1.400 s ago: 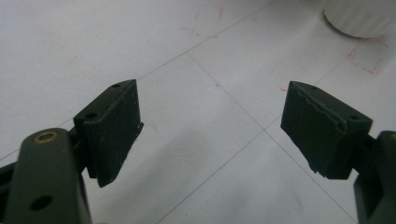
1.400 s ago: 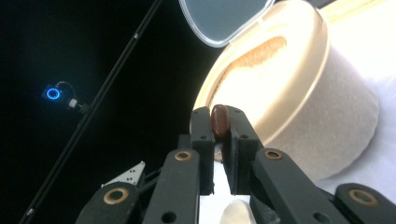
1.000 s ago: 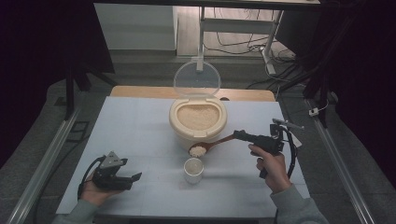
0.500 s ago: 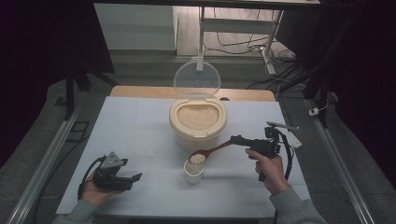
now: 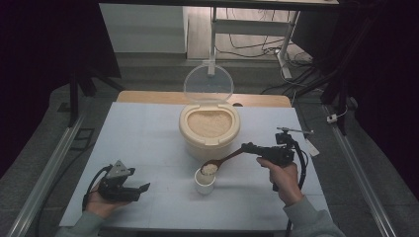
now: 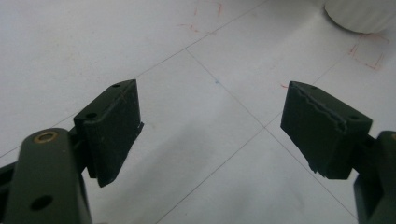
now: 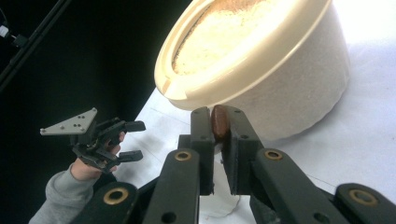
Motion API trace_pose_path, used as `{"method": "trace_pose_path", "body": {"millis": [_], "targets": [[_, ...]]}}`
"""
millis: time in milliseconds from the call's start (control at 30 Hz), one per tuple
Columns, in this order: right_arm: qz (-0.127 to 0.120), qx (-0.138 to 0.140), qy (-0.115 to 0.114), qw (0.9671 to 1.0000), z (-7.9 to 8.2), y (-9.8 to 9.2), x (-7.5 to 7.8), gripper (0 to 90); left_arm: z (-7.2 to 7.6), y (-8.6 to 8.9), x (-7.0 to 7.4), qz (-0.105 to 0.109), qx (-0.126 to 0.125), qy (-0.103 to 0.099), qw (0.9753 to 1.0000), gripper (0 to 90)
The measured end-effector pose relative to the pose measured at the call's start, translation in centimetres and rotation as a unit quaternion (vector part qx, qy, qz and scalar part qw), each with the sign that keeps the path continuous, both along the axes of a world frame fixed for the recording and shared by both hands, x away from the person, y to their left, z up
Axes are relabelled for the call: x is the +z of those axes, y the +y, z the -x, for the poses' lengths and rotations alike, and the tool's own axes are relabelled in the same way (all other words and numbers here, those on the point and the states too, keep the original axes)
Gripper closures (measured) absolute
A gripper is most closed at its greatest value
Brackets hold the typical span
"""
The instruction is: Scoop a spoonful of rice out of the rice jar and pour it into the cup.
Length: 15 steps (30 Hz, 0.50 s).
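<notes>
— Spoon (image 5: 225,160): where does it sit relative to the right hand-held gripper (image 5: 248,148)?
— Its brown handle is clamped between the narrow jaws, and the spoon reaches out ahead of them, sloping down to a bowl heaped with rice (image 5: 209,168). In the right gripper view the handle end (image 7: 218,122) shows pinched between the two black jaws.
— And what lies under the bowl?
— A small white cup (image 5: 204,182), right beneath it on the counter (image 5: 148,133). Beyond the jaws stands the cream rice container (image 5: 209,129), full of grain, its clear lid (image 5: 208,83) raised.
— The left hand-held gripper (image 5: 142,188)?
— Well apart from the spoon, low over the counter, jaws spread wide, holding nothing.
</notes>
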State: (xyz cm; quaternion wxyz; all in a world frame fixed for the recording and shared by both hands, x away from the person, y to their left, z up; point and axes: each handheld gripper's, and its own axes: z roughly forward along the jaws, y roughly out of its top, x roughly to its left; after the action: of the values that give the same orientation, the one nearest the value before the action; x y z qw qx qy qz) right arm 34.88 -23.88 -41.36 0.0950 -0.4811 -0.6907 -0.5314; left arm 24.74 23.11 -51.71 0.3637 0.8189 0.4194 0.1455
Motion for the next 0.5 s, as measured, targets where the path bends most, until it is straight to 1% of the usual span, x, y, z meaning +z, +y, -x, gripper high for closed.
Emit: {"method": "trace_pose_path", "body": {"millis": [200, 333, 433, 500], "targets": [[0.024, 0.007, -0.028, 0.9993, 0.4, 0.5, 0.6, 83.5, 0.0, 0.0, 0.0, 0.0, 0.0, 0.0, 1.0, 19.8], [0.028, 0.013, -0.049, 0.9983, 0.6, 0.7, 0.9, 83.5, 0.0, 0.0, 0.0, 0.0, 0.0, -0.001, 1.0, 19.8], [0.031, 0.023, -0.068, 0.9969, 0.9, 0.9, 1.1, 83.5, 0.0, 0.0, 0.0, 0.0, 0.0, -0.001, 1.0, 19.8], [0.038, 0.03, -0.088, 0.995, 1.1, 0.9, 1.3, 83.5, 0.0, 0.0, 0.0, 0.0, 0.0, -0.001, 1.0, 19.8]]}}
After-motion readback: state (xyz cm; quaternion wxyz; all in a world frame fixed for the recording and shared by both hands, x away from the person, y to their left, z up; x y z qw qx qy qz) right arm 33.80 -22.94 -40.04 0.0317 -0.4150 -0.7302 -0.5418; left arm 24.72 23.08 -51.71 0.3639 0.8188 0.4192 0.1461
